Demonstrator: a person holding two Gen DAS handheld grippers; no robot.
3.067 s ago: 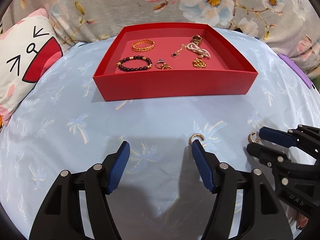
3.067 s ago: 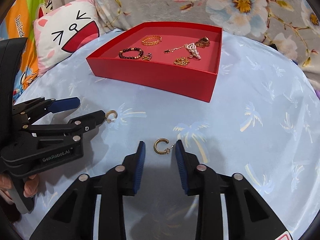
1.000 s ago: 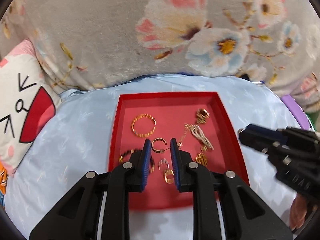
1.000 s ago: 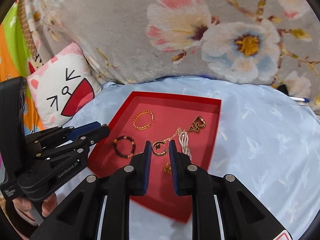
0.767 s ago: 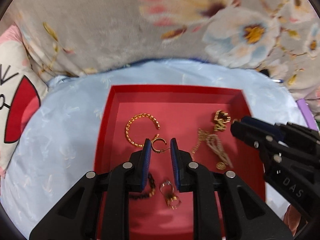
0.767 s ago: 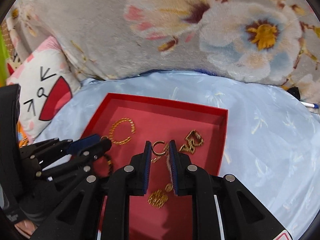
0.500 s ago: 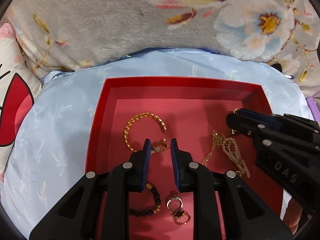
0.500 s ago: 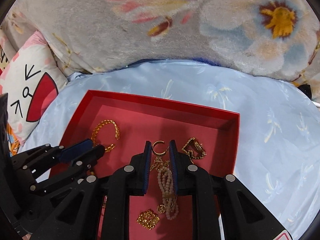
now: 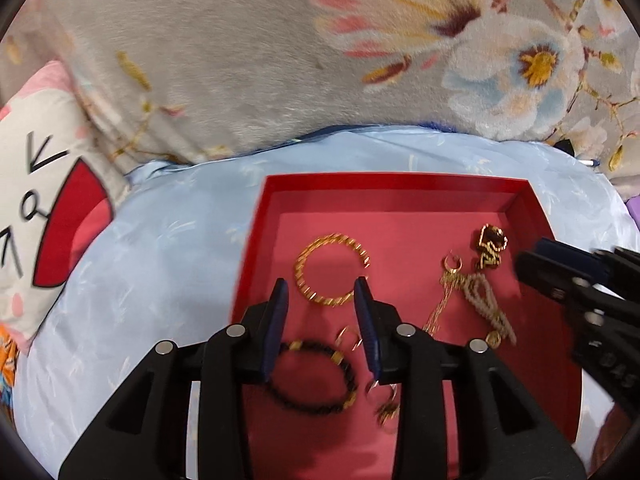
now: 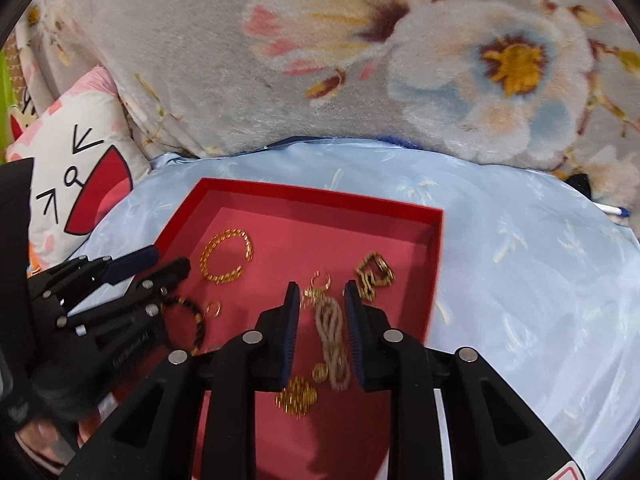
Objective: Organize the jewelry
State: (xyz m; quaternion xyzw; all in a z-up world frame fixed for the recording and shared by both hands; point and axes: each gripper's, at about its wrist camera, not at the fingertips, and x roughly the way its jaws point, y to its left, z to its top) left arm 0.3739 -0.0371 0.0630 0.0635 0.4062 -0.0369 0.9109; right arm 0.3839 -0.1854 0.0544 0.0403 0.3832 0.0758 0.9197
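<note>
A red tray [image 9: 392,184] [image 10: 320,196] sits on the light blue cloth and holds jewelry. My left gripper [image 9: 320,286] is open and empty above the tray, over a gold chain bracelet [image 9: 316,258]. A gold hoop earring [image 9: 348,336] lies just below its fingers, next to a black bead bracelet [image 9: 316,376]. My right gripper [image 10: 320,290] is open and empty over a pearl piece [image 10: 332,332]. A second gold hoop earring [image 10: 320,280] lies on the tray floor between its fingertips. It also shows in the left wrist view [image 9: 452,264].
A dark gold-chain pendant [image 9: 492,246] lies in the tray's far right corner, small gold rings [image 9: 384,398] near its front. A cat-face pillow [image 9: 36,184] lies to the left. A grey floral blanket [image 10: 360,60] rises behind the cloth.
Both grippers have opened and let go of their hoop earrings, which now lie on the tray floor. Both grippers have drawn back a little.
</note>
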